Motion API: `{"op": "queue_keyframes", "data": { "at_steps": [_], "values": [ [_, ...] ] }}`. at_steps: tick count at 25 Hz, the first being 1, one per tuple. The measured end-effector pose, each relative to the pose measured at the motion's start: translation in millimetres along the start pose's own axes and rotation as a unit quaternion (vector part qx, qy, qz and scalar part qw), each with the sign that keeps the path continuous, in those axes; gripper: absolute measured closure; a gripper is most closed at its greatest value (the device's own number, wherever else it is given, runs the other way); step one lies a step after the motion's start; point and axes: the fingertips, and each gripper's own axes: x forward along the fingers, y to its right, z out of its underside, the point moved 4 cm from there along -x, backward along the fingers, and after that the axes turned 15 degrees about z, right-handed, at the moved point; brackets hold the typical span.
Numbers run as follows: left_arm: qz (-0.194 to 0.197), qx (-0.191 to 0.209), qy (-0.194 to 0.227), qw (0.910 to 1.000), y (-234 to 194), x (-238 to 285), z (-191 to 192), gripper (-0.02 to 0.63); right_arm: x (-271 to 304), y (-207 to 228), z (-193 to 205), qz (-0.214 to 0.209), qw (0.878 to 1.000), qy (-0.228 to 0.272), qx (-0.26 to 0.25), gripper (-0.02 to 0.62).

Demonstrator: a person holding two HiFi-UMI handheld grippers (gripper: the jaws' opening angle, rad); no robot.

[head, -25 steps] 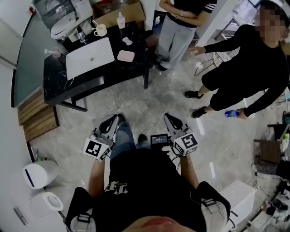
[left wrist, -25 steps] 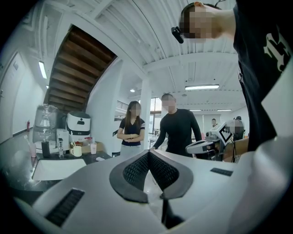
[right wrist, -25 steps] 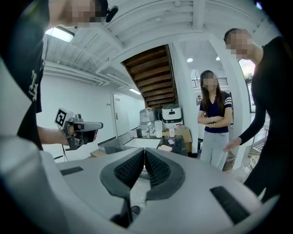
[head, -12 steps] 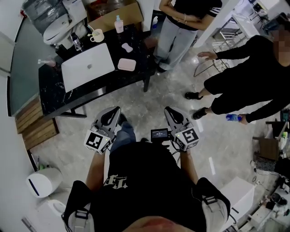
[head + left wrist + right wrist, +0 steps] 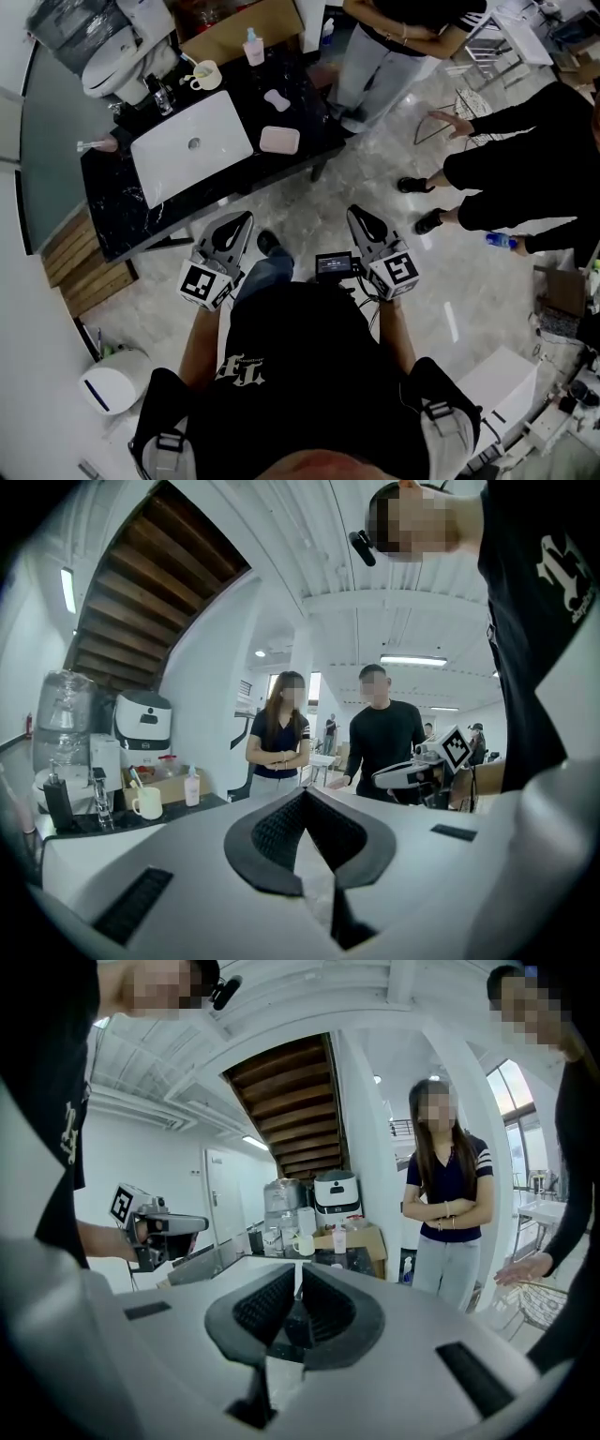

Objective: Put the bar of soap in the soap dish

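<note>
We're facing the black marble table (image 5: 114,208). Our left hand-held gripper (image 5: 244,219) and right hand-held gripper (image 5: 357,214) are both closed, nothing in them. The pink rounded soap dish (image 5: 279,140) sits on the table, and the white peanut-shaped soap bar (image 5: 276,99) lies just beyond it, long axis slanting up-left to down-right.

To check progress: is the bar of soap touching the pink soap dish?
Apart. The head view shows bare black counter between the bar of soap and the soap dish.

sink (image 5: 192,145) in black counter (image 5: 122,202) | mug (image 5: 206,73) beyond sink | bin (image 5: 112,384) on floor
</note>
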Motion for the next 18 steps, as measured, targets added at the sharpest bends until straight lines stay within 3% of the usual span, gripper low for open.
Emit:
{"op": "queue_keyframes", "data": {
  "at_steps": [10,18],
  "values": [
    [0.025,-0.001,-0.006,0.9997,-51,-5,-5,0.598,39,-17,-5,0.023,1.000,-0.004,0.004,0.585],
    [0.011,-0.005,0.006,0.9999,-70,4,-5,0.598,72,-10,-11,0.020,1.000,-0.014,0.002,0.584]
  ]
}}
